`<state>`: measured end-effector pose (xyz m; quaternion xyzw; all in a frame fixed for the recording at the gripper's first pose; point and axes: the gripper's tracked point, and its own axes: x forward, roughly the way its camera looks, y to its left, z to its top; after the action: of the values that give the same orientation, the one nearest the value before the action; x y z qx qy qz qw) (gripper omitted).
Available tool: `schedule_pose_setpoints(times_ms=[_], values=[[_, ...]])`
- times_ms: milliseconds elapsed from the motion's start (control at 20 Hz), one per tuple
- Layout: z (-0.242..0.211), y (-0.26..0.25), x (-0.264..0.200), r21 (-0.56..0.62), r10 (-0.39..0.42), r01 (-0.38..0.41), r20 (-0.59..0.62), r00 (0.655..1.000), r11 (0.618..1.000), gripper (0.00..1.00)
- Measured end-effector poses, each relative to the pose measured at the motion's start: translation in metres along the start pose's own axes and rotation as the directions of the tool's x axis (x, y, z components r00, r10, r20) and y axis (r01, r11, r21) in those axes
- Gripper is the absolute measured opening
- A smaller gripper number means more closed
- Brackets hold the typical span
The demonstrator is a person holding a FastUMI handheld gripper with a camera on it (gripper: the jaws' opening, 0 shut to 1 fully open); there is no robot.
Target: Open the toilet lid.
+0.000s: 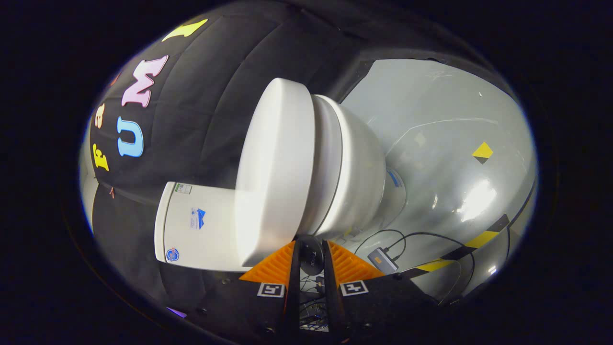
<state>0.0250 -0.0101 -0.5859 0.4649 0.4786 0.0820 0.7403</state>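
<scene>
You can't tell whether the tongs (311, 245) touch the smooth white plastic toilet lid (275, 167): their fingers stand a narrow gap apart just below its rim, and a small dark round object (311, 261) between them hides the contact. The lid covers the seat and bowl opening, and it also hides part of the white ceramic tank (196, 230), whose small stickers are too small for you to make out. The thin black cables (416, 235) near the small grey box (381, 258) run behind the tongs' body, so their ends are lost to you.
</scene>
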Motion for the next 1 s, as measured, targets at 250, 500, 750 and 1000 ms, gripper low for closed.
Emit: schedule_pose_setpoints(times_ms=[250,500,750,1000], values=[[0.001,0.004,-0.007,-0.024,-0.007,0.008,0.014,1.0,1.0,0.15],[0.005,0.018,-0.02,-0.022,-0.087,0.088,0.054,0.995,0.996,0.15],[0.012,0.06,-0.041,-0.081,-0.126,0.137,0.124,0.984,0.987,0.12],[0.013,0.108,-0.061,-0.198,-0.182,0.222,0.2,0.963,0.955,0.1]])
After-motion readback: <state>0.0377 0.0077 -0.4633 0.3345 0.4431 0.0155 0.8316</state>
